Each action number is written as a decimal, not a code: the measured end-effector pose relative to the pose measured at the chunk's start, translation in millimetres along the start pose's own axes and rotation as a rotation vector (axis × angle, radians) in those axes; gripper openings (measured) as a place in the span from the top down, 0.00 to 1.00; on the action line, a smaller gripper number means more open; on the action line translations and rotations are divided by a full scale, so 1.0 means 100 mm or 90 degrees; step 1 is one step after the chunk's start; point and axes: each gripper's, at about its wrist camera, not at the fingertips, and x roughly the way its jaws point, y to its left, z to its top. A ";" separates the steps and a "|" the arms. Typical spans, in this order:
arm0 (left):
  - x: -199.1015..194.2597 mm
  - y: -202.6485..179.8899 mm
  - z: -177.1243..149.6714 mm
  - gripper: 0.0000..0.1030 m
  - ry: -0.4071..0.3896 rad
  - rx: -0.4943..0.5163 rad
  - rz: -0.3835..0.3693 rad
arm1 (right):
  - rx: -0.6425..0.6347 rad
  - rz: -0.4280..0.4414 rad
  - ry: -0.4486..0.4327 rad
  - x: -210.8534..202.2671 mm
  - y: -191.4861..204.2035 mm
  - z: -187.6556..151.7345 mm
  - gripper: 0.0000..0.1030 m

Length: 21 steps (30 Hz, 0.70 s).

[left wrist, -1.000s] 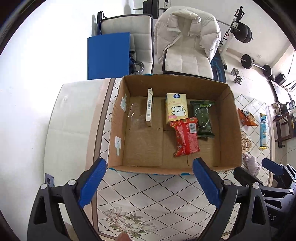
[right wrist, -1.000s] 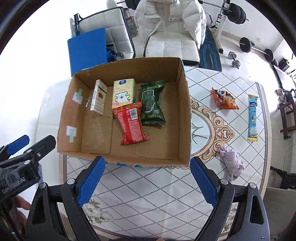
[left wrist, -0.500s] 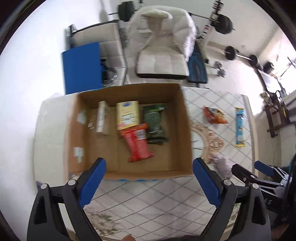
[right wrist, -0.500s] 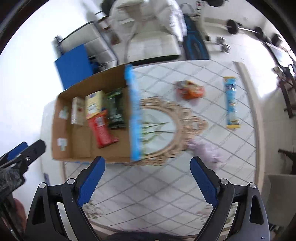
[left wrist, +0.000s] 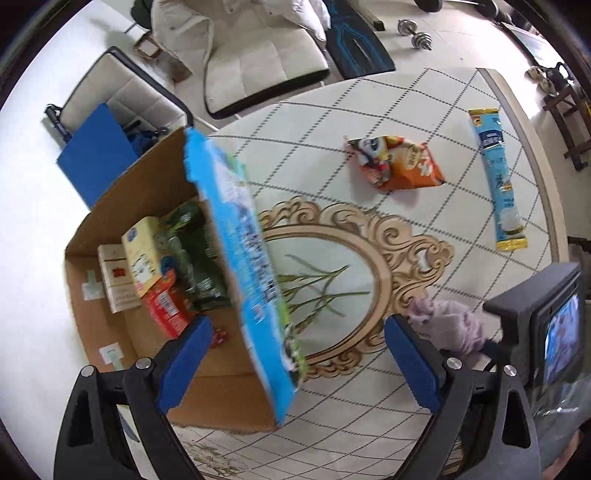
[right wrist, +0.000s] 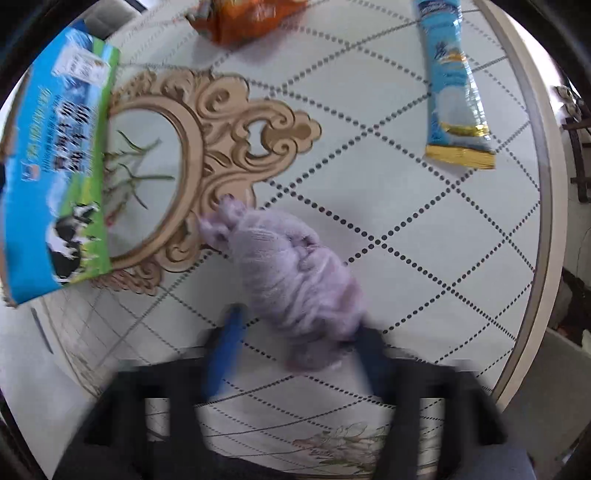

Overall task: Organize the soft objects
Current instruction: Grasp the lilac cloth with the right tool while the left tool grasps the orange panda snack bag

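A crumpled lilac cloth (right wrist: 295, 273) lies on the patterned table, and it also shows in the left wrist view (left wrist: 448, 325). My right gripper (right wrist: 295, 350) is open with its blurred blue fingers on either side of the cloth's near end. An orange snack bag (left wrist: 397, 164) and a long blue packet (left wrist: 498, 177) lie farther back on the table. My left gripper (left wrist: 295, 365) is open and empty, held above the right wall of the cardboard box (left wrist: 236, 266). The box holds several packets.
The box's printed blue side (right wrist: 55, 177) stands left of the cloth. The table's rounded edge (right wrist: 546, 184) runs along the right. A white chair (left wrist: 258, 44) and a dumbbell (left wrist: 415, 33) are beyond the table.
Both grippers have swung right, away from the box. My right gripper has dropped down to the lilac cloth and now straddles it.
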 end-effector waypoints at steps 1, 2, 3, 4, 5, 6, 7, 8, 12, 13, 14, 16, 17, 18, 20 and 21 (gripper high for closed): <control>0.00 -0.03 0.07 0.07 0.002 -0.001 -0.007 | 0.012 0.014 -0.007 -0.05 -0.06 0.00 0.65; 0.00 -0.05 0.14 0.07 0.004 0.000 -0.022 | 0.027 0.024 -0.018 -0.12 -0.14 0.01 0.66; 0.00 -0.07 0.20 0.07 0.008 -0.001 -0.034 | 0.044 0.033 -0.033 -0.20 -0.23 0.03 0.67; 0.00 -0.08 0.30 0.07 0.013 -0.008 -0.051 | 0.061 0.044 -0.046 -0.29 -0.32 0.04 0.67; 0.01 -0.09 0.39 0.07 0.018 -0.014 -0.070 | 0.079 0.056 -0.058 -0.40 -0.43 0.07 0.67; 0.03 -0.09 0.50 0.07 0.027 -0.024 -0.096 | 0.093 0.066 -0.068 -0.48 -0.51 0.10 0.67; 0.06 -0.11 0.62 0.07 0.035 -0.033 -0.113 | 0.107 0.073 -0.083 -0.59 -0.62 0.16 0.67; 0.09 -0.14 0.74 0.07 0.041 -0.033 -0.126 | 0.118 0.072 -0.094 -0.67 -0.70 0.22 0.67; 0.31 -0.40 1.21 0.07 0.074 0.021 -0.110 | 0.141 0.068 -0.127 -0.94 -0.90 0.48 0.67; 0.38 -0.45 1.29 0.07 0.083 0.032 -0.100 | 0.143 0.068 -0.132 -1.00 -0.94 0.56 0.67; 0.48 -0.52 1.38 0.07 0.097 0.043 -0.093 | 0.146 0.067 -0.136 -1.03 -0.96 0.62 0.67; 0.68 -0.63 1.51 0.07 0.128 0.058 -0.092 | 0.145 0.061 -0.136 -1.06 -0.95 0.76 0.67; 0.76 -0.67 1.54 0.07 0.138 0.065 -0.089 | 0.146 0.061 -0.134 -1.07 -0.95 0.80 0.67; 0.87 -0.75 1.58 0.07 0.152 0.077 -0.080 | 0.144 0.058 -0.132 -1.05 -0.95 0.82 0.67; 0.98 -0.83 1.59 0.07 0.157 0.088 -0.070 | 0.141 0.056 -0.130 -1.02 -0.92 0.84 0.67; 1.01 -0.86 1.59 0.09 0.157 0.092 -0.072 | 0.140 0.055 -0.129 -1.03 -0.90 0.86 0.67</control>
